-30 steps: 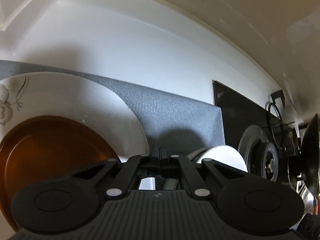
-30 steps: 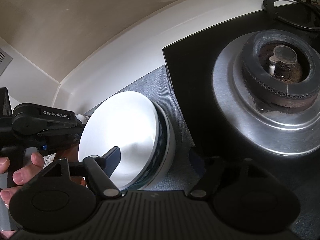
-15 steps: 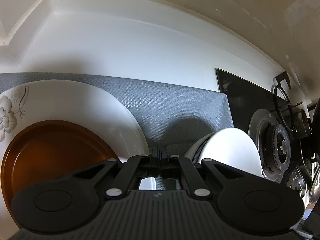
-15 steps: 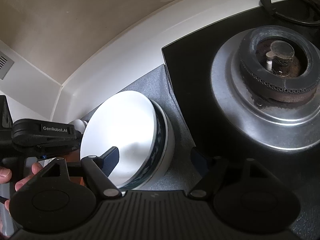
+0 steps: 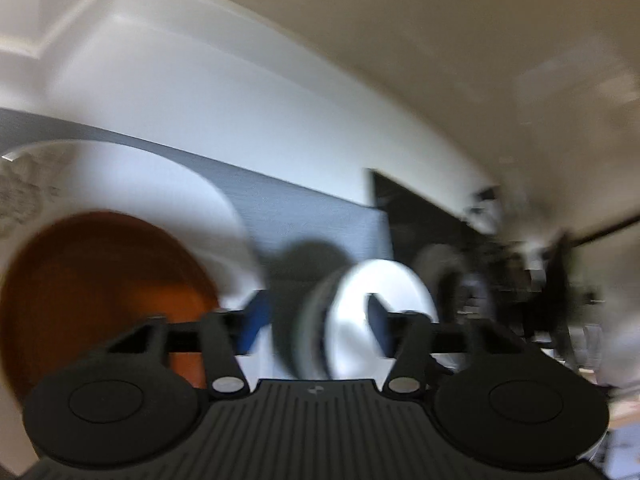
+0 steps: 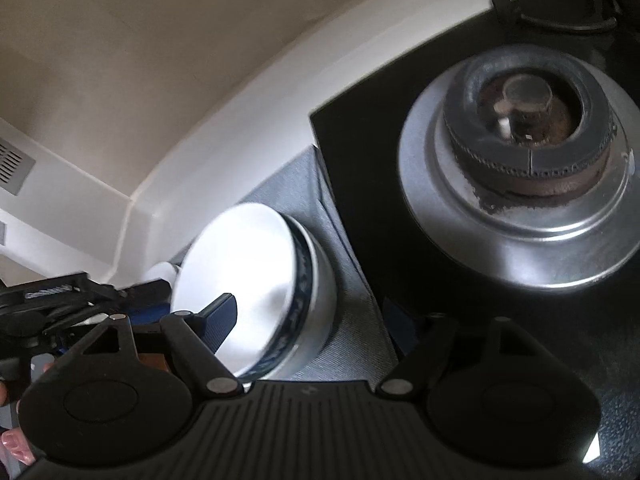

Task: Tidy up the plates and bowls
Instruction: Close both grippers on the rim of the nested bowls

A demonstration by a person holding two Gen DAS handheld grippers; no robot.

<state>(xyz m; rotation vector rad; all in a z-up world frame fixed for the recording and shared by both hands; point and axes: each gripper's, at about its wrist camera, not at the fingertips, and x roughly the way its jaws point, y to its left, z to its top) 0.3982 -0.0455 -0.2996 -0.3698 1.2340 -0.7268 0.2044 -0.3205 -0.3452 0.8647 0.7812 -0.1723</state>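
Observation:
A white bowl with a blue-patterned rim [image 6: 264, 292] stands on a grey mat [image 6: 360, 320] beside the stove; it also shows in the left wrist view [image 5: 360, 312]. My left gripper [image 5: 316, 320] is open, its blue pads either side of the bowl's near rim. My right gripper [image 6: 312, 320] is open, with one finger [image 6: 218, 320] over the bowl and the other beyond its right side. A brown plate [image 5: 100, 300] lies on a large white floral plate [image 5: 132, 184] at the left.
A black gas stove with a steel burner [image 6: 532, 184] sits right of the mat. A white counter back and beige wall [image 5: 360, 60] run behind. The left gripper's body [image 6: 60, 304] and a hand show at the right wrist view's left edge.
My left gripper has opened from shut and swung right toward the bowl; its view is blurred by motion. My right gripper has stayed open over the bowl.

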